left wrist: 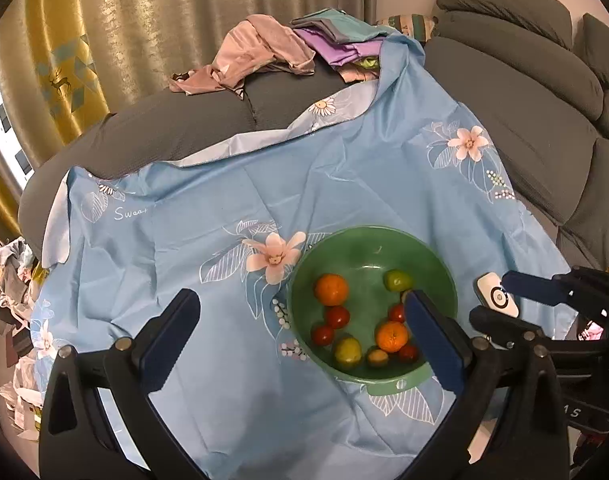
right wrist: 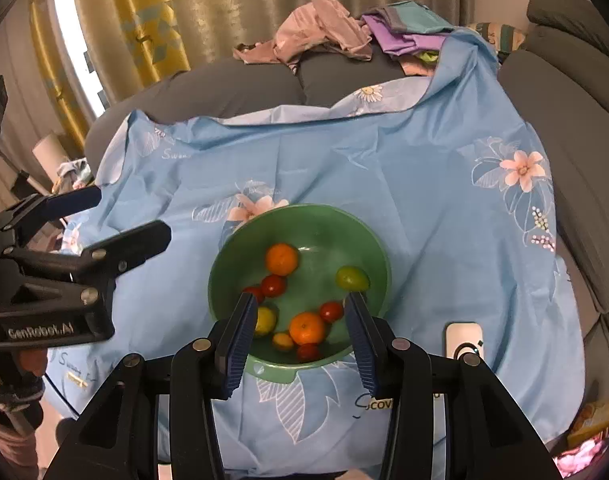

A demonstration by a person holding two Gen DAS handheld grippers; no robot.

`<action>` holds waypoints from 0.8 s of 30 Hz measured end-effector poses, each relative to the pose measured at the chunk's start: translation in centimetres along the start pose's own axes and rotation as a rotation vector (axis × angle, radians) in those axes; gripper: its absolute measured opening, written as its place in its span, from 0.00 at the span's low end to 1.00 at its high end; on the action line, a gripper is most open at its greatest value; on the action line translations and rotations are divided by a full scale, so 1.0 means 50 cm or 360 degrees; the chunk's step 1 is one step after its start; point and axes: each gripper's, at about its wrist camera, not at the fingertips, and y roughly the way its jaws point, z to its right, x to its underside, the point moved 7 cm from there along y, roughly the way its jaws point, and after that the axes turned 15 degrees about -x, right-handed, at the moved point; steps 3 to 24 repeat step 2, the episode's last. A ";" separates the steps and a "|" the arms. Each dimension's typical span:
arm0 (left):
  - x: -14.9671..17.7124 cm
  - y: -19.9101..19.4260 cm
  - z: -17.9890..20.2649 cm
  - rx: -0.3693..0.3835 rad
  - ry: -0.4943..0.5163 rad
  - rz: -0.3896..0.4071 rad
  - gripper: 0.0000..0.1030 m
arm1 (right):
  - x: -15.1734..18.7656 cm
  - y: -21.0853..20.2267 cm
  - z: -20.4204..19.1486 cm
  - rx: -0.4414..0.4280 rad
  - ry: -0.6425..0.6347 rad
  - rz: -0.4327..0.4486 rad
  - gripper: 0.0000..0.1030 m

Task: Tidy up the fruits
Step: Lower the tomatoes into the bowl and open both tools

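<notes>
Round green plastic bowl (right wrist: 304,216) sits on a light-blue flower-print sheet (right wrist: 404,184) spread over a grey couch (right wrist: 564,128). All fruit is inside the bowl: 2 oranges, far-left one (right wrist: 281,259) & a nearer one (right wrist: 307,328); small red tomatoes (right wrist: 274,285) between them & along the near wall; yellow-green fruit at right (right wrist: 352,277), another at near left (right wrist: 264,320), partly hidden by a finger; a small yellow one (right wrist: 283,341) beside the near orange.

Right gripper (right wrist: 300,300) hovers over the bowl's near rim, jaws wide apart w/ nothing between them, blue pads either side of the near orange. Left gripper (left wrist: 300,300) is also spread wide & empty; its right finger (left wrist: 432,336) overlaps the bowl's right side in the left wrist view, its left finger over bare sheet.

White flat remote-like device w/ round button (right wrist: 464,340) lies on the sheet just right of the bowl. Heap of pink & purple clothes (right wrist: 344,32) at the couch's far end, well apart from the bowl. Gold-beige curtains (right wrist: 224,0) behind.
</notes>
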 end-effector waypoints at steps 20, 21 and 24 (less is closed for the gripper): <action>0.000 -0.003 0.006 -0.0004 0.0029 0.0000 0.99 | 0.000 -0.005 0.002 0.0006 0.0003 0.0007 0.45; 0.000 -0.003 0.006 -0.0004 0.0029 0.0000 0.99 | 0.000 -0.005 0.002 0.0006 0.0003 0.0007 0.45; 0.000 -0.003 0.006 -0.0004 0.0029 0.0000 0.99 | 0.000 -0.005 0.002 0.0006 0.0003 0.0007 0.45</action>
